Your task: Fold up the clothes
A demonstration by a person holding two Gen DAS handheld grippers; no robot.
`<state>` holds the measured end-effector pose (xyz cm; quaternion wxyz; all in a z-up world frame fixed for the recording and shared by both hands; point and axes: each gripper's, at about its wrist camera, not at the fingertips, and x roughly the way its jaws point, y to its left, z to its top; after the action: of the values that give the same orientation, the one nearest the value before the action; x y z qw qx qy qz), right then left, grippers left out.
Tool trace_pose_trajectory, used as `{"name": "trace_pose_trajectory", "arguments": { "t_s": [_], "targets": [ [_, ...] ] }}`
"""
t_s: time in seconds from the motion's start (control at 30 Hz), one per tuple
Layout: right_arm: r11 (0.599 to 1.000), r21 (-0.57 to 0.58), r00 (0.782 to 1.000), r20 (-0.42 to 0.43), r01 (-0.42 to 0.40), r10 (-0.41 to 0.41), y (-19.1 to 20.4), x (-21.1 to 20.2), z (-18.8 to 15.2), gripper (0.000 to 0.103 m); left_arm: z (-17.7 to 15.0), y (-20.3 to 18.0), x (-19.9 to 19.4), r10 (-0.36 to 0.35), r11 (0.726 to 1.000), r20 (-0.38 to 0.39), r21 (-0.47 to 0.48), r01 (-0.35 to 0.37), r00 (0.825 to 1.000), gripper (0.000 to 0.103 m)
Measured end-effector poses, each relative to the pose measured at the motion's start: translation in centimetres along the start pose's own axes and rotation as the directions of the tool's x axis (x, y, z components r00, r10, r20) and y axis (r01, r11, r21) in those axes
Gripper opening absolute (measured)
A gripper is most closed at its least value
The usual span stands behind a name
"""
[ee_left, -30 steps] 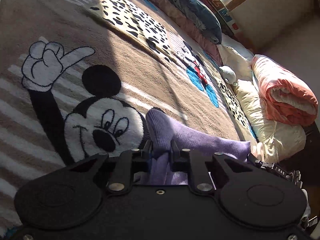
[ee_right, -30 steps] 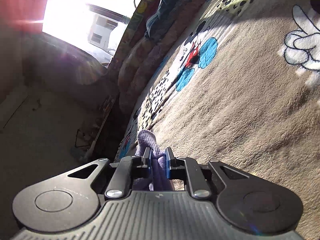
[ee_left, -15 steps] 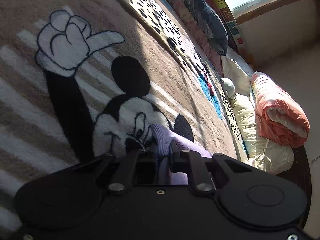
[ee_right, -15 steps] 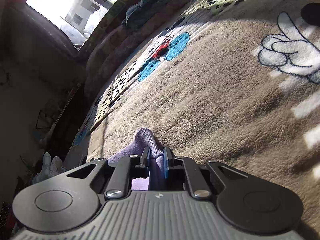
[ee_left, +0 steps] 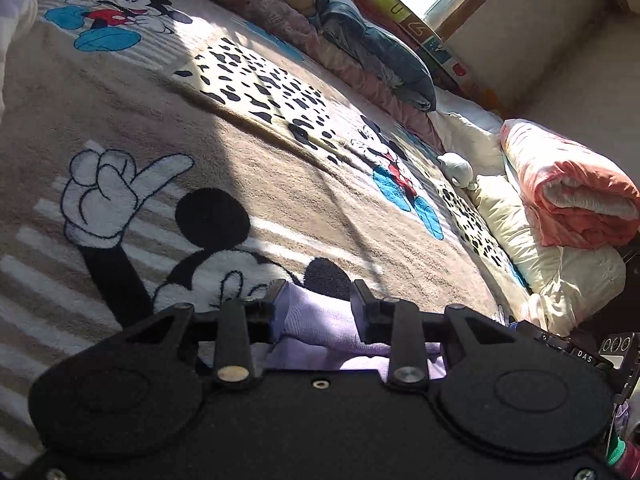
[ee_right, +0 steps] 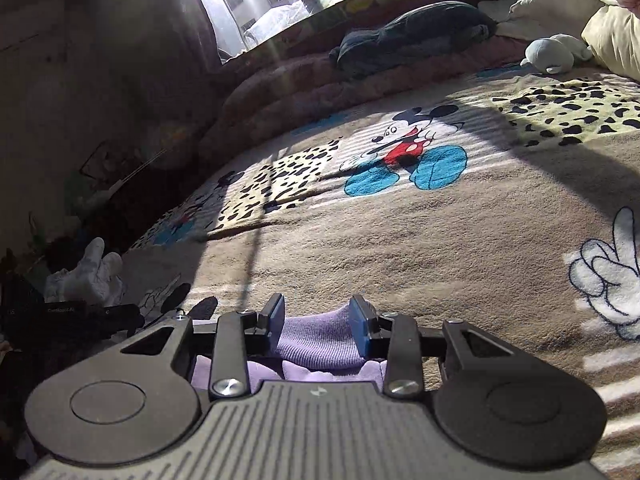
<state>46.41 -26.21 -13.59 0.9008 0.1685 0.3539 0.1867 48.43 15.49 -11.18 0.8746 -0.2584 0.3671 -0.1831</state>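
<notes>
Since half a second ago our two grippers have let go: both then pinched the purple cloth between nearly closed fingers, and now each pair of fingers stands wide apart with the cloth lying loose between them. The views have also levelled out, so we see more of the far side of the bed.

In the left wrist view the left gripper [ee_left: 316, 296] is spread open and grips nothing; the purple sock [ee_left: 320, 320] bulges up between its fingers and rests on the cartoon blanket [ee_left: 280, 184], just over the big mouse face printed near us. In the right wrist view the right gripper [ee_right: 318, 312] is likewise open, its blue pads to either side of a ribbed purple end of the sock [ee_right: 320, 340], holding nothing that we can see. Whether any pad touches the fabric we cannot tell.

We judge the sock to be light, soft and limp, a knit that will sag and stretch if we lift it by one point, and that clings a little to the fuzzy blanket instead of sliding. It is not fragile. We would take hold of it at the ribbed cuff or at the toe, pinching through both layers, so that the fold stays together.

Far off lie a dark blue bundle [ee_left: 384, 52], a rolled orange quilt [ee_left: 568, 196], cream pillows [ee_left: 520, 232] and a small grey plush toy [ee_right: 554, 54], all well apart from our work.
</notes>
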Motion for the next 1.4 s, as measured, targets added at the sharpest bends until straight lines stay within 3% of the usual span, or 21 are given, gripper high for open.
{"name": "trace_pose_trajectory", "arguments": {
  "t_s": [0.07, 0.1, 0.13, 0.23, 0.27, 0.43, 0.53, 0.6, 0.63, 0.73, 0.83, 0.9, 0.97, 1.03, 1.27, 1.4],
  "targets": [
    [0.999, -0.030, 0.997, -0.070, 0.036, -0.038, -0.2, 2.2, -1.2, 0.031, -0.5, -0.1, 2.3, 0.114, 0.993, -0.081, 0.022, -0.113, 0.990, 0.031],
    [0.999, -0.043, 0.999, -0.043, 0.027, -0.029, -0.4, 2.1, -1.5, 0.029, -0.9, 0.0, 3.3, 0.174, 0.984, -0.103, 0.046, -0.170, 0.979, 0.020],
    [0.999, -0.034, 0.999, -0.044, 0.024, -0.025, -0.6, 2.1, -1.4, 0.026, -1.1, 0.1, 3.6, 0.198, 0.979, -0.085, 0.071, -0.193, 0.976, 0.012],
    [0.999, -0.009, 0.999, -0.014, 0.045, -0.045, -0.5, 0.6, -0.9, 0.026, -0.9, -0.6, 2.9, 0.222, 0.970, -0.071, 0.114, -0.213, 0.972, 0.013],
    [0.999, -0.011, 0.999, -0.002, 0.046, -0.046, -0.4, -0.3, -1.0, 0.031, -1.0, -1.2, 2.3, 0.230, 0.964, -0.052, 0.152, -0.220, 0.972, 0.013],
    [0.999, -0.036, 0.999, 0.041, 0.019, -0.018, 0.6, -5.3, -2.3, 0.031, -3.0, -4.1, -1.8, 0.236, 0.943, 0.020, 0.236, -0.234, 0.971, 0.027],
    [0.999, -0.039, 0.999, 0.045, -0.017, 0.019, 1.9, -8.2, -4.0, 0.031, -5.6, -5.8, -5.2, 0.217, 0.943, 0.041, 0.250, -0.220, 0.975, 0.030],
    [0.996, -0.041, 0.996, 0.044, -0.075, 0.077, 2.9, -10.0, -5.8, 0.031, -8.1, -6.9, -7.6, 0.201, 0.948, 0.059, 0.240, -0.209, 0.978, 0.035],
    [0.995, -0.045, 0.995, 0.038, -0.087, 0.088, 3.1, -10.2, -6.5, 0.031, -9.4, -7.5, -8.9, 0.193, 0.951, 0.069, 0.234, -0.204, 0.979, 0.042],
    [0.999, -0.033, 0.999, -0.039, -0.017, 0.016, 2.3, -8.7, -9.0, 0.030, -13.8, -9.0, -12.2, 0.155, 0.966, 0.083, 0.194, -0.168, 0.984, 0.044],
    [0.997, 0.077, 0.999, -0.016, -0.027, 0.028, -0.3, -8.4, -10.5, 0.022, -17.9, -9.9, -14.2, 0.108, 0.984, 0.066, 0.132, -0.116, 0.992, 0.045],
    [0.993, 0.112, 0.999, 0.039, -0.042, 0.038, 0.4, -10.5, -10.7, 0.029, -20.7, -10.7, -15.4, 0.107, 0.984, 0.058, 0.134, -0.114, 0.993, 0.045],
    [0.994, 0.088, 0.994, 0.092, -0.064, 0.056, 1.7, -12.3, -11.1, 0.036, -22.9, -11.5, -16.3, 0.148, 0.969, 0.072, 0.187, -0.159, 0.986, 0.047],
    [0.998, 0.062, 1.000, 0.030, -0.008, 0.006, 2.7, -12.6, -12.2, 0.042, -24.5, -11.8, -16.6, 0.183, 0.958, 0.084, 0.208, -0.197, 0.980, 0.047],
    [0.989, -0.144, 0.996, 0.085, -0.028, 0.041, 9.5, -18.6, -19.6, 0.044, -28.4, -13.2, -17.6, 0.309, 0.869, 0.172, 0.349, -0.351, 0.935, 0.050],
    [0.966, -0.255, 0.991, 0.105, -0.050, 0.079, 13.0, -21.3, -24.7, 0.044, -31.1, -13.7, -17.4, 0.331, 0.837, 0.182, 0.397, -0.377, 0.926, 0.051]
  ]
}}
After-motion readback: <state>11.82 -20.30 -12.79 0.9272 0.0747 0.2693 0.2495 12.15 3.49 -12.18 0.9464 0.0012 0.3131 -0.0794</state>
